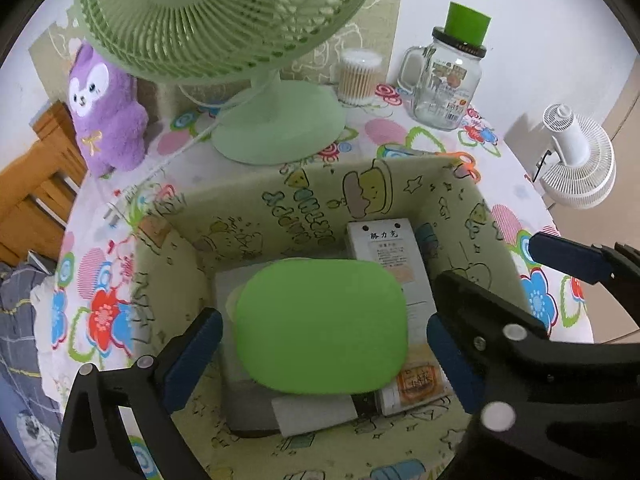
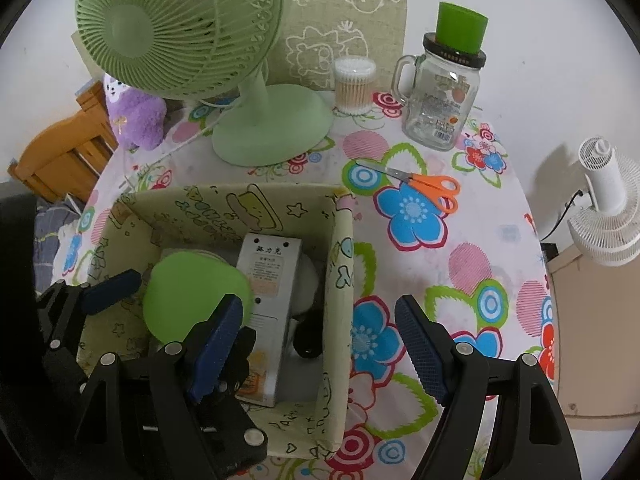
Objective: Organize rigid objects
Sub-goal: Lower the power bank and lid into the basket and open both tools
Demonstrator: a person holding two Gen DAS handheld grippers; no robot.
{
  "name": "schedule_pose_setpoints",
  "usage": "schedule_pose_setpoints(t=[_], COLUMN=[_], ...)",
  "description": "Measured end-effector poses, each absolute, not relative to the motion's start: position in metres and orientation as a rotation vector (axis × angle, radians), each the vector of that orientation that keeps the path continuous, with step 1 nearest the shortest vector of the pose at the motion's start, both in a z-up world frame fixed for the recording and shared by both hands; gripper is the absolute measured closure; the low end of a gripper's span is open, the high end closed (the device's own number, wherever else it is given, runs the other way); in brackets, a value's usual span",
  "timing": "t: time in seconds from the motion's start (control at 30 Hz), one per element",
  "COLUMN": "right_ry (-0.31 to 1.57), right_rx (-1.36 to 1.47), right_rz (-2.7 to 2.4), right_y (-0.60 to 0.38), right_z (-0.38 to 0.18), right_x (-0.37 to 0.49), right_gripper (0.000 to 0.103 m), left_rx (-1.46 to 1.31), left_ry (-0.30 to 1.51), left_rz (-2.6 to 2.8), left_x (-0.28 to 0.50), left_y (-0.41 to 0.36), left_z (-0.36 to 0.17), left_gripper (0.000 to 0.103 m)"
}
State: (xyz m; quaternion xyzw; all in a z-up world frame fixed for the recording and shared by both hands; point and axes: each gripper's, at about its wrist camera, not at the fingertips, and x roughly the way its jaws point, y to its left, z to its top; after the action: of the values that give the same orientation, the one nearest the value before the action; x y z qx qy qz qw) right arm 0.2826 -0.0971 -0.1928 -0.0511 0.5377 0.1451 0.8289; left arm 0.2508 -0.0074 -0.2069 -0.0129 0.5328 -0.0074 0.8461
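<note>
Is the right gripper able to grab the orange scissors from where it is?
Probably yes. The right gripper is open, and the orange scissors lie in the open on the flowered tablecloth, nothing covering them.

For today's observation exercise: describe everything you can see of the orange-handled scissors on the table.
The scissors have bright orange plastic loop handles and short silver metal blades, which look closed. They lie flat on the flowered tablecloth, blades pointing toward the green fan's base, handles toward the table's right edge. They rest outside the patterned box, beyond its far right corner and in front of the glass mug jar. Nothing but the cloth touches them.
</note>
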Motion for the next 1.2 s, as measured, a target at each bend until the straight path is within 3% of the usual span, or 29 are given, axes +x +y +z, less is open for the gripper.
schedule_pose_setpoints(t=[1.2], right_ry=[0.931], right_rx=[-0.054], right_rz=[0.218], right_y=[-0.113], right_z=[-0.068], right_x=[0.157], right_gripper=[0.022], left_rx=[-0.048], left_ry=[0.926], left_rz=[0.019], left_x=[0.111], left_y=[0.019], left_z=[-0.073], left_gripper=[0.0])
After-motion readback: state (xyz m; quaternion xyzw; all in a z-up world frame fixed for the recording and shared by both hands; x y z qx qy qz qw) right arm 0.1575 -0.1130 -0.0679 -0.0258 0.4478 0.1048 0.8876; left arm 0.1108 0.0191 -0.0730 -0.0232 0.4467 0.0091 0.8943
